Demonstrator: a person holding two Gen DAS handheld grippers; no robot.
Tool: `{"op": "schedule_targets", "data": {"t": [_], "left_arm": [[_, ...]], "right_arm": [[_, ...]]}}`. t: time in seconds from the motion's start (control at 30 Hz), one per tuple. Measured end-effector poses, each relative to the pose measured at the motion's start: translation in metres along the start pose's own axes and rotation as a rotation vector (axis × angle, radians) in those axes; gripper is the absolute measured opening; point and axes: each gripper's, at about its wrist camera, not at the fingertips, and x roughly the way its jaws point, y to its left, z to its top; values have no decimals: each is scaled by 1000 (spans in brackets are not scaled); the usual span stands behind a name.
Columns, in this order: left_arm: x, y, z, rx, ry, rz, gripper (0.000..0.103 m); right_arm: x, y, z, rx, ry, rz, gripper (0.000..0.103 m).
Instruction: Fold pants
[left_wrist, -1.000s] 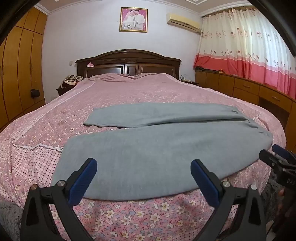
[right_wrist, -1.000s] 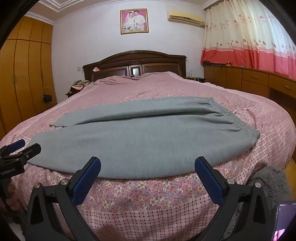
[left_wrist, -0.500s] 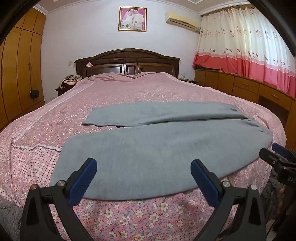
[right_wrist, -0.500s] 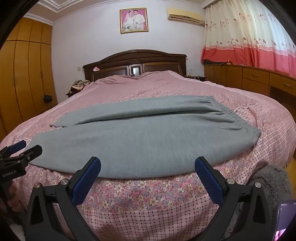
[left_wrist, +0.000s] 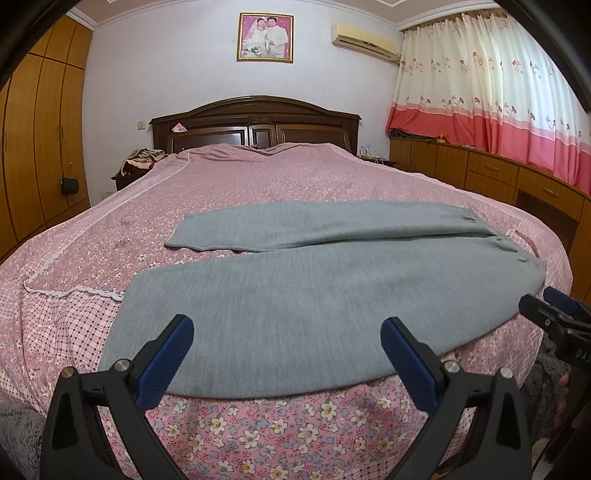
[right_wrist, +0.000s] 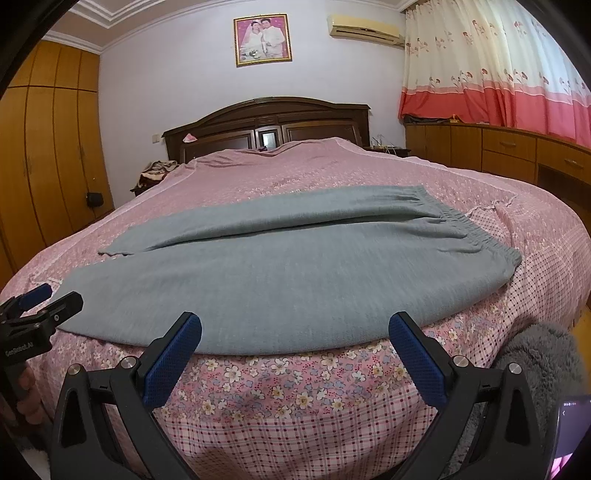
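Grey pants (left_wrist: 314, 302) (right_wrist: 280, 269) lie flat across the foot of the bed, waistband to the right, cuffs to the left, the far leg angled away from the near one. My left gripper (left_wrist: 286, 334) stands open just short of the near leg's edge, nothing between its blue pads (left_wrist: 166, 358). My right gripper (right_wrist: 295, 332) is open too, at the bed's front edge below the near leg. Each gripper shows in the other's view: the right one (left_wrist: 554, 310) beside the waistband, the left one (right_wrist: 44, 302) by the near cuff.
The bed carries a pink floral cover (left_wrist: 258, 177) (right_wrist: 332, 173) with a dark headboard (left_wrist: 255, 122) behind. Wooden wardrobes (left_wrist: 40, 147) line the left wall, and a low cabinet (left_wrist: 509, 181) runs under curtains on the right. A grey fuzzy sleeve (right_wrist: 535, 362) and a phone corner (right_wrist: 569, 435) sit lower right.
Both grippers have eased slightly closer to the bed and a little lower; the pants lie as before. Both sets of jaws stay open.
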Motion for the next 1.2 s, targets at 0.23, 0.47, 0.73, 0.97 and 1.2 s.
{"op": "schedule_targets", "data": {"t": [0.23,0.47,0.73,0.97,1.2], "left_arm": [[1,1,0,-3,1,-1,103],[1,1,0,-3,2,0,103],[1,1,0,-2,1,1,103],[1,1,0,-2,2,-1,103],[1,2,-1,3,2,0,103]], "right_arm": [[1,-11,-1,3,3,4,103],[1,-9,-2,3,5,4,103],[1,-10,-1,6,6,4,103],[1,-11,-2,5,8,5,103],[2,-12,-3,6,10,5,103]]}}
